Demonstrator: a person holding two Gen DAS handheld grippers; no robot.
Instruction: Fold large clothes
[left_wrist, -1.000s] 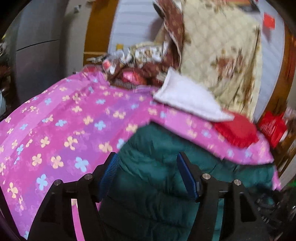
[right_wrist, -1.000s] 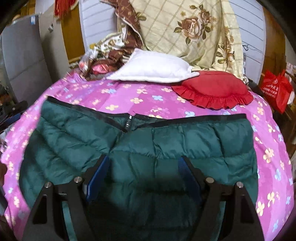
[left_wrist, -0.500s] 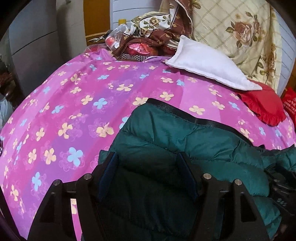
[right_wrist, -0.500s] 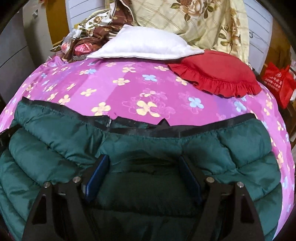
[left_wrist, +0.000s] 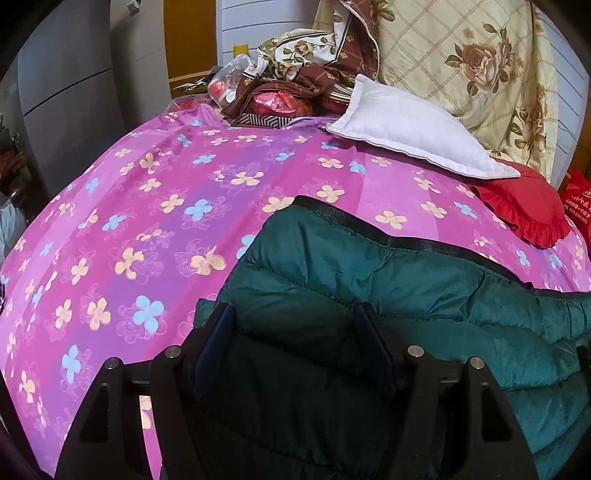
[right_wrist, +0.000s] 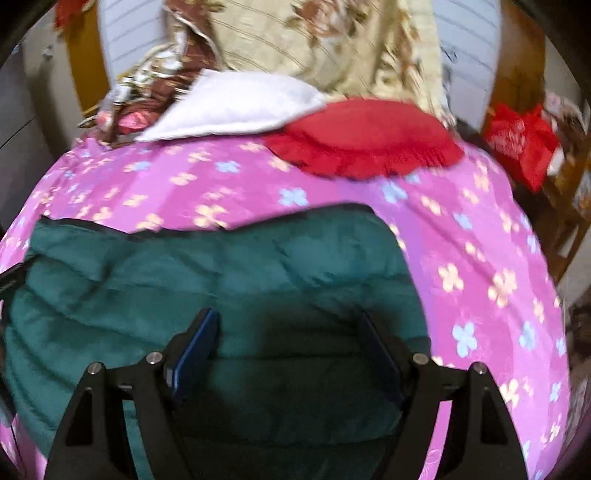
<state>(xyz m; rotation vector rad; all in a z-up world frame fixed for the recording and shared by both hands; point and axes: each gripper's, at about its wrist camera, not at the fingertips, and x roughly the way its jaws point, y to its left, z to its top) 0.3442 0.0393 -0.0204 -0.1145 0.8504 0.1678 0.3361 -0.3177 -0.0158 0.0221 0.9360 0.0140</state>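
My left gripper (left_wrist: 295, 314) is down low over the near part of a dark green puffy jacket (left_wrist: 369, 280). Its two blue pads (left_wrist: 218, 339) stand wide apart, with jacket cloth bulging between them. I cannot tell if the pads press on the cloth. My right gripper (right_wrist: 288, 321) is over the same green puffy jacket (right_wrist: 184, 266), and its pads stand wide apart too. They do not look like they squeeze anything, but this picture is blurry.

The jacket lies on a pink bedsheet (left_wrist: 147, 221) with yellow and blue flowers. It is stretched sideways across the bed in front of me, so its long way runs from left to right. Its far edge has a black band (left_wrist: 369, 225), and that edge faces the pillows. In the right view the jacket fills the near left part of the pink bedsheet (right_wrist: 461, 240).

Past the jacket there is bare pink sheet. Farther on lies a white pillow (left_wrist: 410, 129), and a red frilly cushion (left_wrist: 524, 203) sits beside it, partly under its corner. At the very back a cream quilt with roses (left_wrist: 461, 62) stands up against the wall. Next to it is a heap of brown flowery cloth (left_wrist: 306, 66).
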